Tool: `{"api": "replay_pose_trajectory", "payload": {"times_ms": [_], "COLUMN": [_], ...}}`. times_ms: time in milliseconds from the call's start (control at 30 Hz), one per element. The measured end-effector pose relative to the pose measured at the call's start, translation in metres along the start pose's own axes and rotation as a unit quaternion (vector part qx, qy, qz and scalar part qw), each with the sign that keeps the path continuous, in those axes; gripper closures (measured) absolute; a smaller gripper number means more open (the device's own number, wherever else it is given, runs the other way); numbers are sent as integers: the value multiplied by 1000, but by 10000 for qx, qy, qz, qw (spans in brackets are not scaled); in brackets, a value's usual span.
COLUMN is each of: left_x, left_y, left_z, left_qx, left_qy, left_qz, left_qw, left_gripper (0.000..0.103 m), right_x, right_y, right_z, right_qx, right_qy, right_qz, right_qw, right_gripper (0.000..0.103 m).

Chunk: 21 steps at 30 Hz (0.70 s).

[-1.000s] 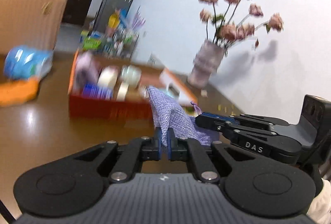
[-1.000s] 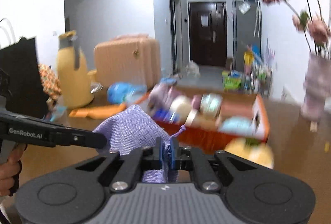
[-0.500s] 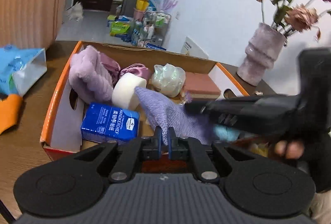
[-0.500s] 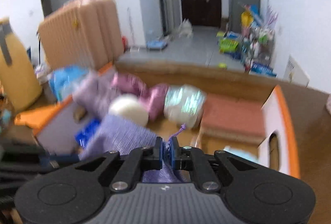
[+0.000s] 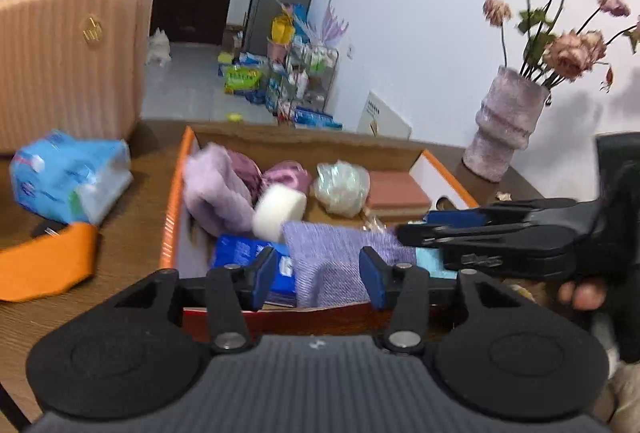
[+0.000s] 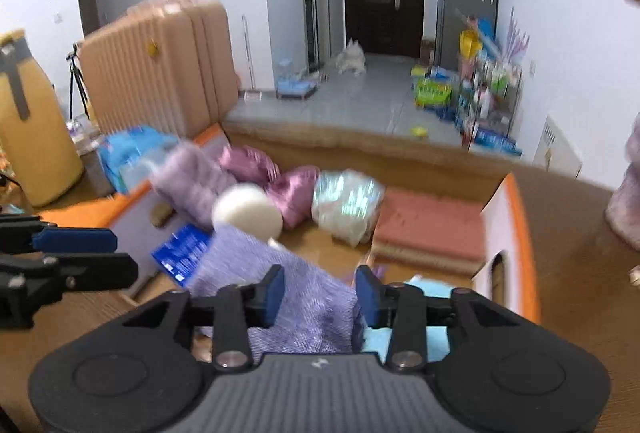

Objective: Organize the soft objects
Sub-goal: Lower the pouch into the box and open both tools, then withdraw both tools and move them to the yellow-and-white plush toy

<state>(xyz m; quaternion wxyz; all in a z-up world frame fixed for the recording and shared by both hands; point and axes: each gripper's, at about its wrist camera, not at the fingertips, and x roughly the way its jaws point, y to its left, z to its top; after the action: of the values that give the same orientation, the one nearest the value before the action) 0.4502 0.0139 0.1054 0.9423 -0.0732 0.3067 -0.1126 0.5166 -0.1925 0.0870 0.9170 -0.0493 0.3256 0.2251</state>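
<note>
Both grippers have carried the lilac knitted cloth pouch over the orange-rimmed cardboard box (release step); left gripper and right gripper jaws are opening, pouch lying loose between them. Next: withdraw clear.

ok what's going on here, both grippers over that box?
A person with a gripper in each hand is dropping a purple knitted cloth into the orange cardboard box of soft things. The jaws of the left gripper and the right gripper are opening, with the cloth between them but not pinched. It lies over a blue packet, beside a white sponge.
</note>
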Motion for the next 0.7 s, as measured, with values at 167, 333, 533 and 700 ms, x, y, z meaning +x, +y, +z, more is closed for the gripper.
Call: {"api": "replay_pose_trajectory", "payload": {"times_ms": [167,333,533,700], "left_x": [-55,-107,-165,-204], "left_y": [6,9,-6,-20], "left_z": [-4,-20,-51,-101], "left_qx": [197,253,422,391], "left_qy": [-302,-539,-926,-1125], "left_qz": [258,463,541,343], "left_qw": [9990,9972,9933,9923], "left_gripper": [48,42,35,28], "right_x": [-73,-140,-202,-238], "right_y": [1,1,15,37], "right_z": [3,-12,-51,-111], "right_qx": [-79,-50,40,64], "right_qy": [-500,-896,-1302,-1561], "right_qz": [-133,-244,-194,-41], "right_qw": [9986,9957,9913,9877], "right_gripper": [51,46,43,31]}}
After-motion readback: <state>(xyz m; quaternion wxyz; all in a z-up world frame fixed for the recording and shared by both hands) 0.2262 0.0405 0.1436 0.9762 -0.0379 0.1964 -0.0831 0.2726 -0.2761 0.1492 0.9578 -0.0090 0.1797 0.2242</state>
